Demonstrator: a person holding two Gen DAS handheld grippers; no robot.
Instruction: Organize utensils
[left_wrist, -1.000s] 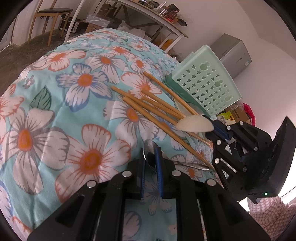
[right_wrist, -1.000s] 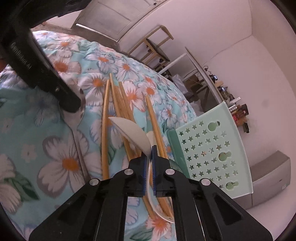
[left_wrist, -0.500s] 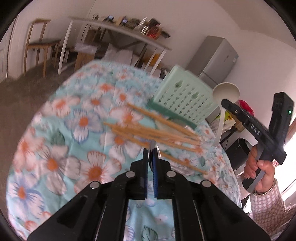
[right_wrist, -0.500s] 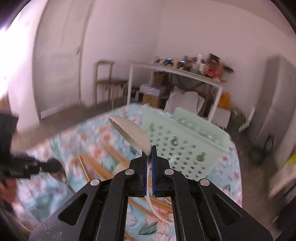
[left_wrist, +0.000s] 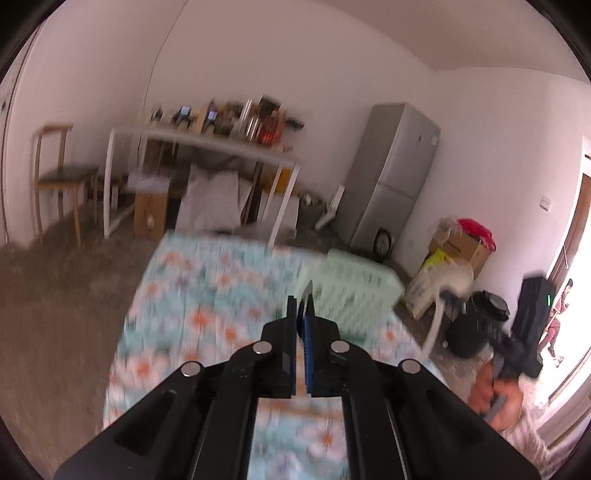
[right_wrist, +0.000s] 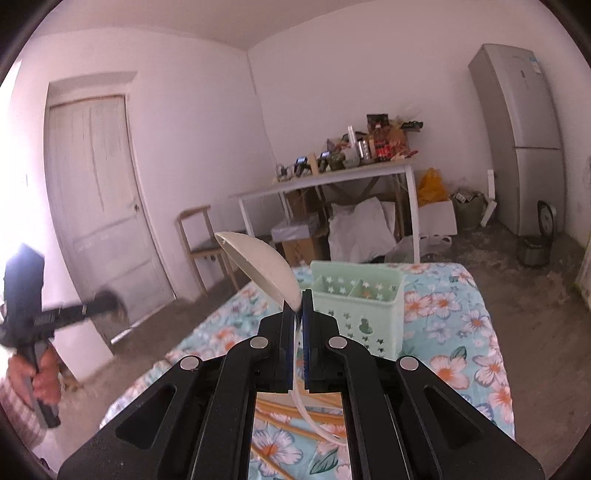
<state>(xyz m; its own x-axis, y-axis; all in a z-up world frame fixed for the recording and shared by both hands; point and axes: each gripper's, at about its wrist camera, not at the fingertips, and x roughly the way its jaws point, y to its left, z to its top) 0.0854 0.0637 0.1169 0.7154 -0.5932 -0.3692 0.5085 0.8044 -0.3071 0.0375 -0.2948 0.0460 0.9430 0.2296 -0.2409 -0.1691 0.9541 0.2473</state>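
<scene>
Each camera is sitting on a claw, looking forward along it from high above the flowered tabletop (right_wrist: 461, 314). Both are seeing the green basket (right_wrist: 354, 295), white desk (right_wrist: 332, 181) and fridge (right_wrist: 517, 129).

Motion blur and occlusion, both wrist views

Left view: the cloth (left_wrist: 207, 295) and basket (left_wrist: 354, 288) are smeared; hole pattern and compartments unreadable. The thin metal piece (left_wrist: 307, 291) between the left gripper (left_wrist: 301, 314) pads shows edge-on; its type cannot be told. Right view: chopsticks (right_wrist: 295, 417) mostly hidden under the right gripper (right_wrist: 298, 306); count unreadable. The spoon (right_wrist: 258, 266) handle is partly covered.
</scene>
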